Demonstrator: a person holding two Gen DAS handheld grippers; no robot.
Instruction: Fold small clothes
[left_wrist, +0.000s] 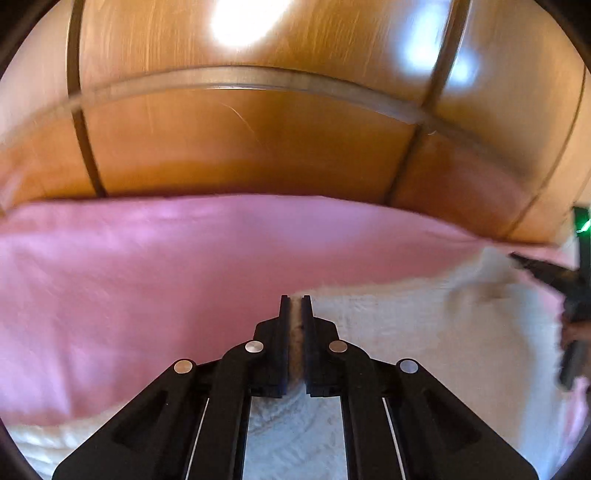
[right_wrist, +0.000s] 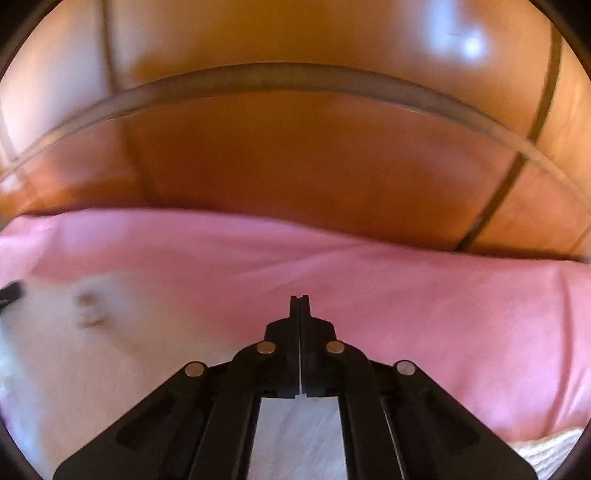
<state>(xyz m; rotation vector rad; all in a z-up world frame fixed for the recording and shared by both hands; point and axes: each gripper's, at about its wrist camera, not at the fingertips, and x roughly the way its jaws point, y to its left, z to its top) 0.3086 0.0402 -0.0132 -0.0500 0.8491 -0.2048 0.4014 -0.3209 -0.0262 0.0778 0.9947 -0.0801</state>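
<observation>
A white fuzzy garment (left_wrist: 424, 332) lies on a pink cloth (left_wrist: 147, 277). My left gripper (left_wrist: 295, 301) is shut on the garment's edge, with white fabric pinched between the fingers. In the right wrist view the garment (right_wrist: 110, 350) spreads at the lower left and runs under my right gripper (right_wrist: 299, 299), whose fingers are pressed together; I see no fabric between the tips. The right gripper also shows in the left wrist view (left_wrist: 546, 273) at the right edge, over the garment. The left gripper's tip shows in the right wrist view (right_wrist: 11, 290) at the left edge.
The pink cloth (right_wrist: 443, 314) covers the surface under the garment. Beyond its far edge is an orange-brown tiled floor (left_wrist: 258, 147) with dark grout lines. A cream textured fabric (right_wrist: 546, 450) shows at the lower right of the right wrist view.
</observation>
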